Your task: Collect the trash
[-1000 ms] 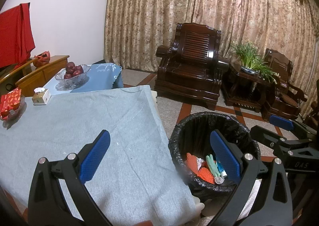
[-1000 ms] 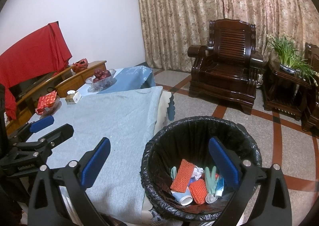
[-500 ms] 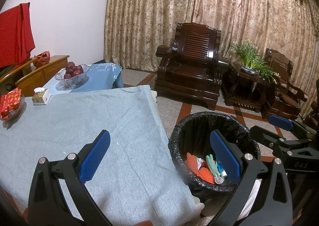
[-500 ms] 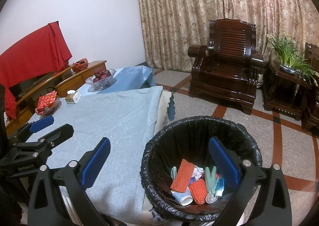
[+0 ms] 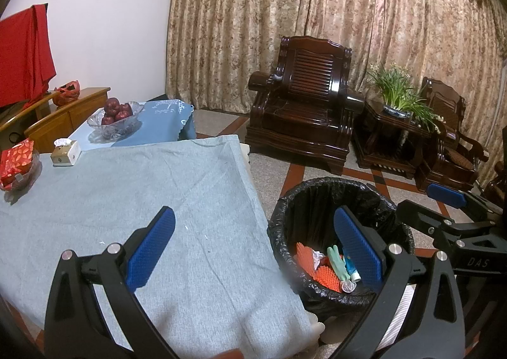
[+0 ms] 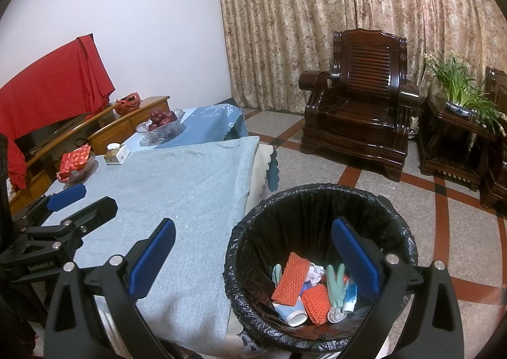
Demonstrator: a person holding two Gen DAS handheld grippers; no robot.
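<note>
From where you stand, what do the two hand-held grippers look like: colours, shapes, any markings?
Both match. The left hand-held gripper and right hand-held gripper have black angular frames with triangular cut-outs, silver round bolts at the joints and blue textured pads on the fingers. White lettering marks the bodies: "GenRobot.AI" on the left one in the right wrist view, "DAS" on the right one in the left wrist view. No cables or sleeves show.

Left claw (image 5: pixel 250 245): matte black frame with triangular cut-outs in each arm; two long fingers faced with blue, finely dimpled pads (image 5: pixel 151 246); round silver screws (image 5: pixel 113 247) at the finger joints. Seen from the other camera, its side carries white lettering, "GenRobot.AI".

Right claw (image 6: pixel 253 259): same build, black arms with triangular openings, blue textured pads (image 6: pixel 355 254), silver screw heads (image 6: pixel 392 258). Its side, seen from the left camera, bears pale letters "DAS".
</note>
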